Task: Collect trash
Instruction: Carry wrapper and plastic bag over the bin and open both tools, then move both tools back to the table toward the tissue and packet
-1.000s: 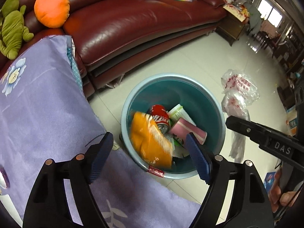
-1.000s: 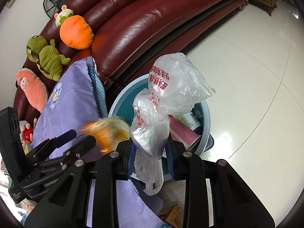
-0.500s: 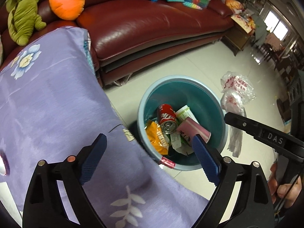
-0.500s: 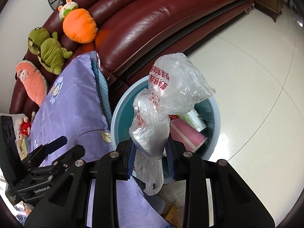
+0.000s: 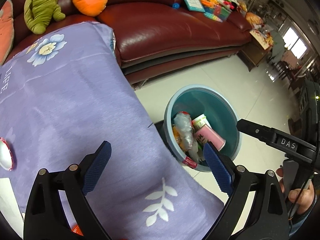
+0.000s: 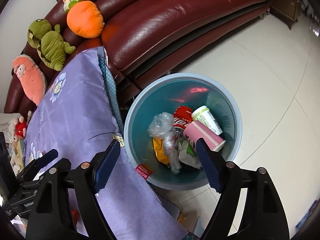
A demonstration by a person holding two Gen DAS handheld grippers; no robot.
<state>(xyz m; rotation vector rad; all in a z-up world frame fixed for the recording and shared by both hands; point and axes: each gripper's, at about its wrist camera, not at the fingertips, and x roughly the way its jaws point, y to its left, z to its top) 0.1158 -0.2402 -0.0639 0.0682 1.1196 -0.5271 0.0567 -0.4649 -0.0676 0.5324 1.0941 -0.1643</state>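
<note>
A teal trash bin (image 6: 130,124) (image 5: 230,108) stands on the tiled floor beside the purple-clothed table. In it lie a clear plastic bag (image 6: 161,123) (image 5: 183,125), a red can (image 6: 183,114), a pink cup (image 6: 204,134) (image 5: 210,138), a white-green bottle (image 6: 207,116) and an orange wrapper (image 6: 160,150). My right gripper (image 6: 158,164) is open and empty, above the bin's near rim. My left gripper (image 5: 158,167) is open and empty, over the table edge. The right gripper also shows in the left wrist view (image 5: 266,134).
The purple floral cloth (image 5: 70,100) (image 6: 76,120) covers the table; a silver foil piece (image 5: 5,156) lies at its left. A dark red leather sofa (image 6: 170,20) with plush toys (image 6: 50,44) stands behind. The tiled floor (image 6: 270,70) stretches to the right.
My right gripper opened and the plastic bag dropped into the bin. My left gripper drew back from the bin over the table.
</note>
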